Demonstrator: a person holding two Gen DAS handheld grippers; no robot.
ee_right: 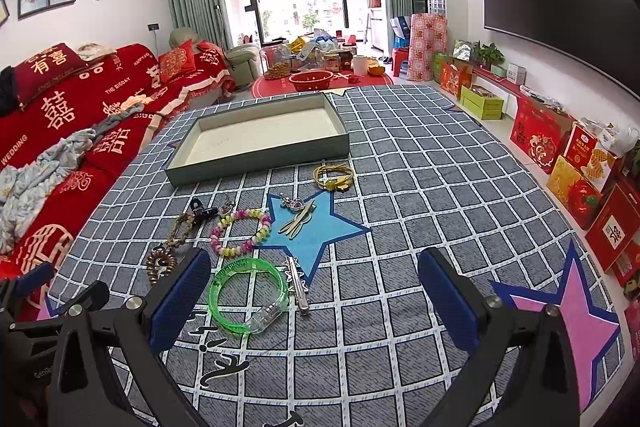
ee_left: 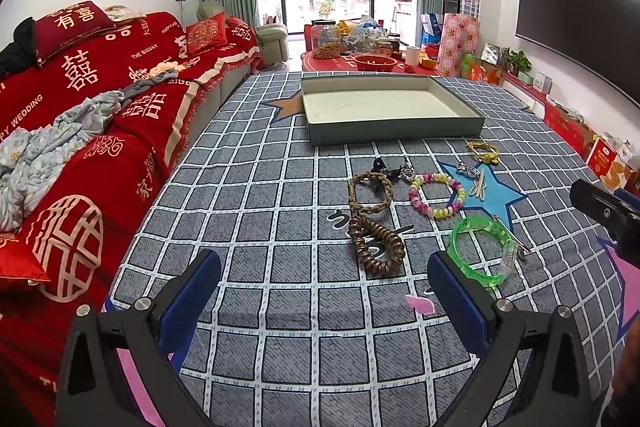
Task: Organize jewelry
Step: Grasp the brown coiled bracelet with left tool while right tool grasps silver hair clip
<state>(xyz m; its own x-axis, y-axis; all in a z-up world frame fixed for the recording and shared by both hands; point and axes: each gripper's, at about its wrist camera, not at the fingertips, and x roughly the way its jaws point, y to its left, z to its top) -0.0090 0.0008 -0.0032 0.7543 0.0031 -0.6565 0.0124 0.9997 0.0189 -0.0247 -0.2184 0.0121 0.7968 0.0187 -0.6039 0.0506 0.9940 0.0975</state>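
Left wrist view: the left tool (ee_left: 324, 291) hovers low over the grid-patterned cloth (ee_left: 256, 187), its blue-padded fingers spread wide apart with nothing between them. Ahead lies the jewelry in a loose cluster: a dark coiled bracelet (ee_left: 376, 245) nearest, touching a braided rope ring (ee_left: 370, 193) behind it, then a pink-and-yellow bead bracelet (ee_left: 437, 195) to the right. A green bangle (ee_left: 482, 251) sits just beside the right finger. A yellow hair tie (ee_left: 484, 149) lies close to the front wall of the open tray (ee_left: 394, 131), whose long axis runs across the view. A small pink piece (ee_left: 420, 303) on the cloth beside the right finger shows only here. The right tool (ee_left: 608, 213) pokes in at the right edge; its spread cannot be told from here.

Right wrist view: the right tool (ee_right: 314, 297) also has its fingers wide apart and holds nothing. The green bangle (ee_right: 248, 295) lies between them, near the left finger, its clear clasp toward the camera. A silver hair clip (ee_right: 298, 281) just right of it shows plainly here, its length running away from the camera. Wooden clips (ee_right: 298, 221) lie on the blue star (ee_right: 316, 231), slanting up to the right, with a silver charm (ee_right: 292, 202) just above. The tray (ee_right: 256, 163) slants here, its long axis rising to the right. The left tool (ee_right: 32, 287) is at the lower left edge.
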